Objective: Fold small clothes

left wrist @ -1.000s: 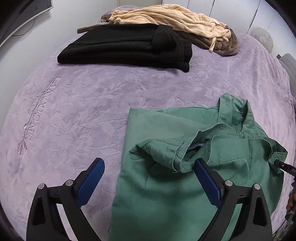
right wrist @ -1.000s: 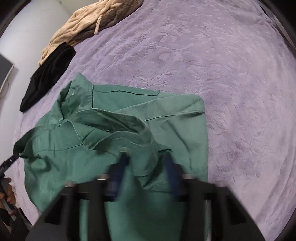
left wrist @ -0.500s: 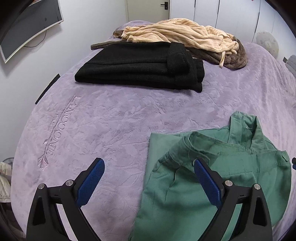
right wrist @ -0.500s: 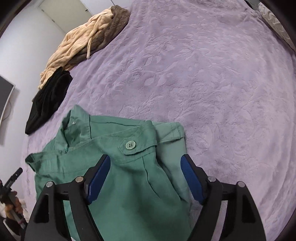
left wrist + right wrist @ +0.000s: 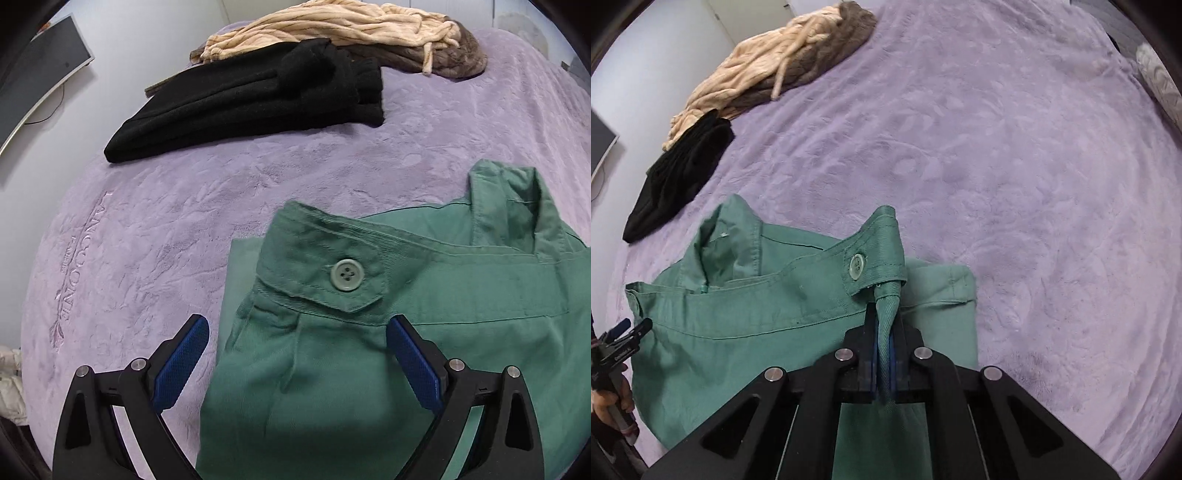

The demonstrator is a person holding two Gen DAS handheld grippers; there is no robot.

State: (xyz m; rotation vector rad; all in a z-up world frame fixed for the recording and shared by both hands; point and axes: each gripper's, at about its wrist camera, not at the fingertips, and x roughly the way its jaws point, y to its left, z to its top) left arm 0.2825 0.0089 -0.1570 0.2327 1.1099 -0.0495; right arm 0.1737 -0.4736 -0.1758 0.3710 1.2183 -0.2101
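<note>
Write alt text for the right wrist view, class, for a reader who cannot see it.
The right gripper is shut on a fold of the green garment, just below its buttoned tab, on a purple bedspread. Black and beige clothes lie farther back.

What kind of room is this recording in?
Most likely a bedroom: clothes lie on a bed with a purple bedspread, a wall screen hangs beside it, and a door shows behind.

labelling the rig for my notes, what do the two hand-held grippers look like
Both are alike. The left hand-held gripper has black angular plastic fingers with cut-out openings, silver round bolt heads and blue textured pads. The right hand-held gripper shows the same black frame, silver bolts and blue pads.
</note>
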